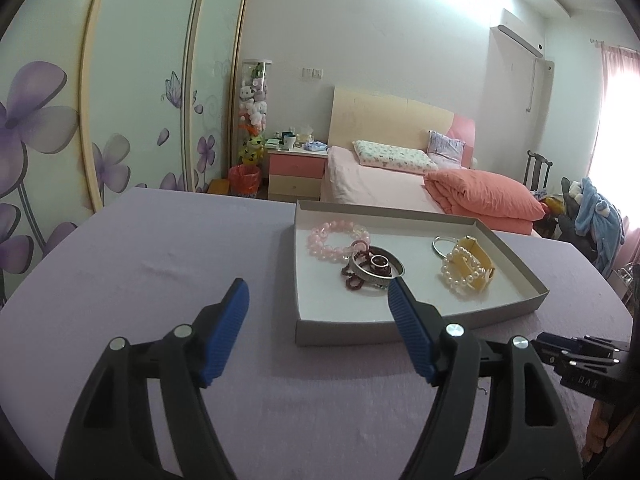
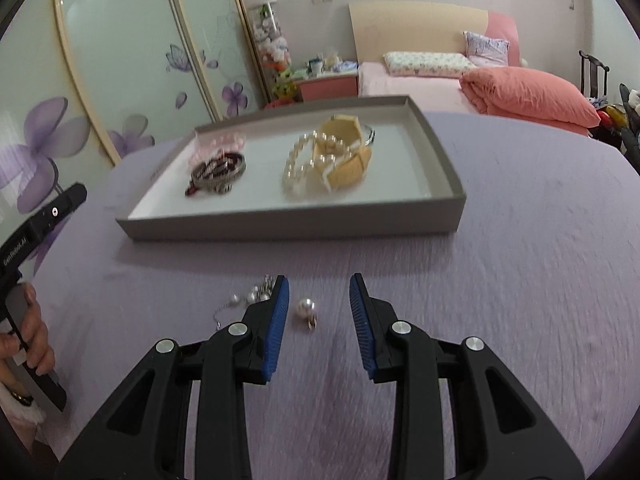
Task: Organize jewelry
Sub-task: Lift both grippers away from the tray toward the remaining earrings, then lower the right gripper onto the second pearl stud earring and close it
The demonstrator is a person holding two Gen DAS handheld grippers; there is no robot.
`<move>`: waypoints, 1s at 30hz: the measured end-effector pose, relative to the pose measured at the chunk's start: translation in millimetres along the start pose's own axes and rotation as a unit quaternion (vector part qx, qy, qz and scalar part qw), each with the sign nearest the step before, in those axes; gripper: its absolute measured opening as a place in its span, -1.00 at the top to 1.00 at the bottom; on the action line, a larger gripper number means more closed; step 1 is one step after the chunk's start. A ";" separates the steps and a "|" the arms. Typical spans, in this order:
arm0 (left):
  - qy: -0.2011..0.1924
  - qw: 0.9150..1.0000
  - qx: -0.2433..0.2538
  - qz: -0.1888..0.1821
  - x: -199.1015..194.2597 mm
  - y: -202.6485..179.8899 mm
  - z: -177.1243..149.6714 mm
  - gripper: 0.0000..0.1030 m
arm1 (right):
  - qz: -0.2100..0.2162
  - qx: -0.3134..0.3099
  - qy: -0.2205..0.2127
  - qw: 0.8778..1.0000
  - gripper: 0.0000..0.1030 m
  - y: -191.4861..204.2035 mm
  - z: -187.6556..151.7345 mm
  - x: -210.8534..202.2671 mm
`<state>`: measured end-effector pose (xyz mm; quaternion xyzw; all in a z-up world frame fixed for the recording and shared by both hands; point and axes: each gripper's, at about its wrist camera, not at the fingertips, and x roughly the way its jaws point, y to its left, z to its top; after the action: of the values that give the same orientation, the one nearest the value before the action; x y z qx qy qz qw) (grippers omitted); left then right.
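Right gripper (image 2: 319, 292) closing in on the pearl (image 2: 306, 306)

Its jaws are standing partly open and empty, pearl low centre, just beside the left pad; a nudge risks rolling it away. Left gripper (image 1: 318, 292) is hanging empty, wide, by the tray (image 1: 420, 322).

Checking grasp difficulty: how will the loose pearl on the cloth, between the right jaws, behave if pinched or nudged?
The pearl looks round and glossy, so it may slip from the pads. Its small metal fitting and the soft purple cloth should limit rolling. It is probably light.
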<state>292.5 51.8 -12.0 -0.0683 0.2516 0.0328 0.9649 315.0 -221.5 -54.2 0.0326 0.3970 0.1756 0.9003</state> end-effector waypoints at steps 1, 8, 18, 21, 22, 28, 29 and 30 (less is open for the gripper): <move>0.003 1.000 0.000 -0.001 1.2 -0.7 -0.4 -0.37 | -0.004 -0.004 0.007 1.000 0.36 1.1 -1.2 1.9; 0.032 0.999 0.015 -0.006 4.6 -6.4 -14.0 -0.37 | -0.015 -0.013 0.031 0.999 0.36 5.9 -8.5 10.0; 0.048 0.999 0.024 -0.007 7.8 -12.8 -19.8 -0.39 | -0.031 -0.031 0.036 0.998 0.72 14.2 -8.6 11.3; 0.048 0.999 0.024 -0.007 7.4 -12.8 -20.2 -0.39 | -0.033 -0.027 0.035 0.998 0.72 12.7 -10.5 8.8; 0.048 0.999 0.024 -0.006 7.5 -12.7 -20.2 -0.39 | -0.032 -0.026 0.035 0.999 0.72 12.4 -10.9 8.4; 0.050 0.998 0.021 -0.006 7.0 -13.3 -20.6 -0.39 | -0.034 -0.020 0.034 0.999 0.72 10.6 -9.9 8.1; 0.050 0.998 0.022 -0.006 7.2 -13.2 -20.4 -0.39 | -0.033 -0.018 0.034 0.999 0.72 10.0 -10.0 7.8; 0.051 0.998 0.022 -0.005 7.1 -13.3 -20.6 -0.39 | -0.034 -0.017 0.034 0.999 0.72 9.3 -10.7 6.9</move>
<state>290.1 35.9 -31.8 -0.0500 0.3004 0.0185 0.9523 308.8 -211.3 -64.5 -0.0024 0.4251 0.1530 0.8921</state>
